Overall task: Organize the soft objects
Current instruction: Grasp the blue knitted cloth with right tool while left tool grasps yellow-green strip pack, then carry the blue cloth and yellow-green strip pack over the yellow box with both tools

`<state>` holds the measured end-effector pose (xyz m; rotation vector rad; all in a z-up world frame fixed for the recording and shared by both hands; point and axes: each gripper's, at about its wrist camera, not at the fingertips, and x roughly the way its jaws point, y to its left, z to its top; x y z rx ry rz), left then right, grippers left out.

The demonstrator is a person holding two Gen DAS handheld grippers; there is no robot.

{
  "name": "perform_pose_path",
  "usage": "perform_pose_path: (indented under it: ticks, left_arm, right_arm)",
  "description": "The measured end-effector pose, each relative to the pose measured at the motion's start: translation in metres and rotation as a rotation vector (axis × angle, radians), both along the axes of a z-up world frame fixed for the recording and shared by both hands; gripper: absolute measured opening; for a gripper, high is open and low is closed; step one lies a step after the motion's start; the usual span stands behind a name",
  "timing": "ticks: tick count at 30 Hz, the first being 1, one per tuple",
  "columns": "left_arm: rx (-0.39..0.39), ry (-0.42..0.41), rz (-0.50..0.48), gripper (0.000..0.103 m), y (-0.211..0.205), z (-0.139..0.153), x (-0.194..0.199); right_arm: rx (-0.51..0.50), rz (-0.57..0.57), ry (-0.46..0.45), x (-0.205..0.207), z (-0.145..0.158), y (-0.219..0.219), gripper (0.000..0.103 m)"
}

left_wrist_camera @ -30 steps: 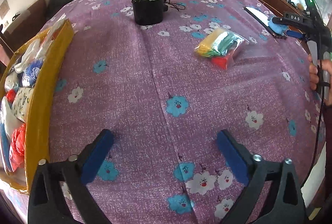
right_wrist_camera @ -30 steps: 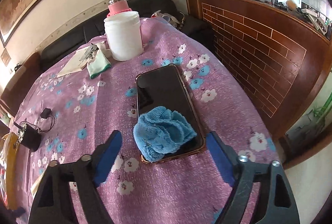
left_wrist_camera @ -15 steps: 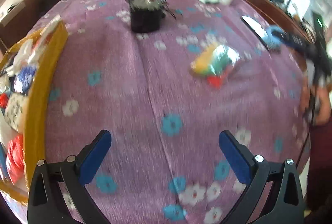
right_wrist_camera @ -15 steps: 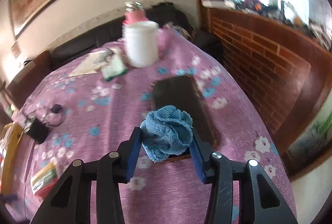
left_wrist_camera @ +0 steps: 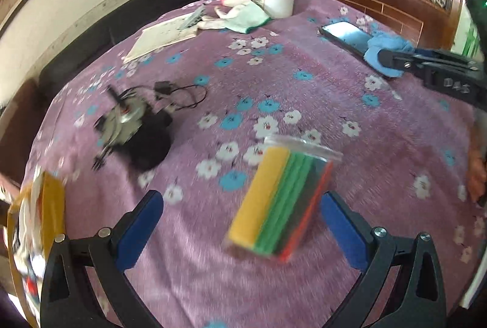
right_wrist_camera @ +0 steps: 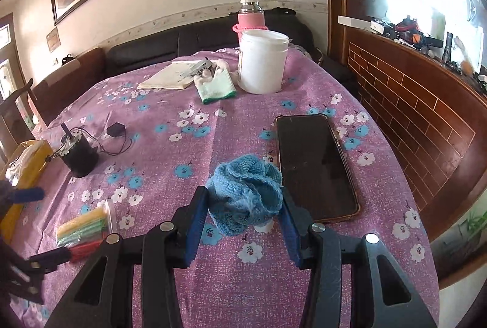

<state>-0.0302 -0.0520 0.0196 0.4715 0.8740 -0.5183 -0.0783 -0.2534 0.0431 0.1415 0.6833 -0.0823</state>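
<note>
My right gripper (right_wrist_camera: pixel 245 217) is shut on a crumpled blue knitted cloth (right_wrist_camera: pixel 245 200) and holds it just left of a black phone (right_wrist_camera: pixel 315 166). The cloth also shows in the left wrist view (left_wrist_camera: pixel 386 51), pinched in the right gripper. My left gripper (left_wrist_camera: pixel 240 227) is open around a clear bag of yellow, green and red foam sheets (left_wrist_camera: pixel 278 200) lying on the purple flowered tablecloth (left_wrist_camera: pixel 304 90). That bag also shows in the right wrist view (right_wrist_camera: pixel 85 229). A yellow box (left_wrist_camera: pixel 36 224) of soft items stands at the left edge.
A black cylinder with wires (left_wrist_camera: pixel 140 130) and a small charger (right_wrist_camera: pixel 115 128) sit mid-table. A white tub (right_wrist_camera: pixel 263 64), pink flask (right_wrist_camera: pixel 251 16), white-green glove (right_wrist_camera: pixel 216 86) and papers (right_wrist_camera: pixel 173 75) are at the back. A brick ledge (right_wrist_camera: pixel 426 112) runs along the right.
My right gripper has closed on the blue cloth and lifted it off the phone toward the left. My left gripper has moved forward to the foam bag, which now lies between its open fingers.
</note>
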Motion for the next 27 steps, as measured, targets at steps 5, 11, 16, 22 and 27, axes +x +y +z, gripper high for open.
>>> perform_pose_path:
  ticks: [5, 11, 16, 22, 27]
  left_arm:
    - [0.010, 0.041, -0.004, 0.102, -0.012, -0.017, 0.014]
    - [-0.075, 0.104, 0.015, 0.041, -0.004, -0.005, 0.006]
    - [-0.131, 0.112, 0.024, 0.042, 0.012, 0.002, -0.005]
    - [-0.118, 0.103, 0.085, 0.078, 0.018, -0.006, 0.004]
    - [-0.105, 0.098, 0.084, 0.082, 0.012, -0.015, 0.001]
  right_arm:
    - [-0.003, 0.006, 0.010, 0.002, -0.001, 0.000, 0.049]
    - [-0.012, 0.008, 0.023, 0.004, -0.004, 0.000, 0.049]
    - [-0.016, 0.009, 0.025, 0.004, -0.004, 0.001, 0.049]
    - [-0.031, 0.016, 0.033, 0.005, -0.005, 0.003, 0.049]
    - [-0.033, 0.015, 0.045, 0.007, -0.007, 0.003, 0.049]
